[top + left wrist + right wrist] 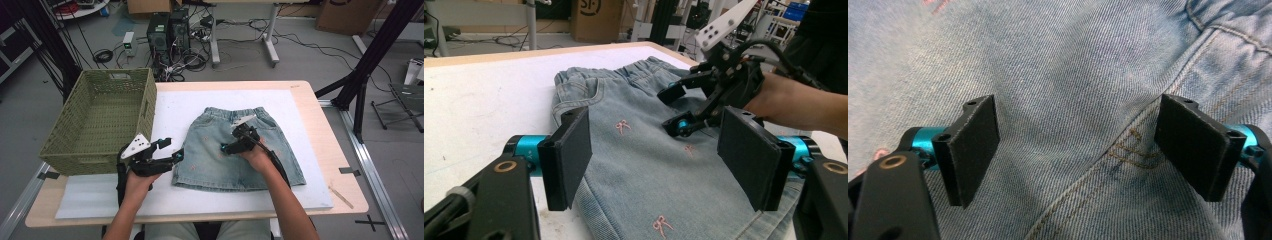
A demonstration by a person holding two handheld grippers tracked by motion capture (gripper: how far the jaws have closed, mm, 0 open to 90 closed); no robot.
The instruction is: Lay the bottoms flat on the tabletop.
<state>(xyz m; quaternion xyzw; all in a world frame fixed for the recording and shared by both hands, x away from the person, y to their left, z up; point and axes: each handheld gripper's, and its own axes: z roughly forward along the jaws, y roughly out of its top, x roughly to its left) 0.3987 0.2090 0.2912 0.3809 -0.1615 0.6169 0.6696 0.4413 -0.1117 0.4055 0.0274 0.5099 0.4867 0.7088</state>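
Forearms reaching in at bottom of frame.
Both hand-held grippers, left (170,149) and right (234,138), hovering released over denim skirt (215,160).

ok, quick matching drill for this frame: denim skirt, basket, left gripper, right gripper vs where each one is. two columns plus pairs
Things:
1. denim skirt
2. green basket
3. left gripper
4. right gripper

Places:
A. over the middle of the skirt, open
B. flat on the white mat
C. at the skirt's left edge, open
D. on the table's left end

Pairs: 1-B, 2-D, 3-C, 4-A
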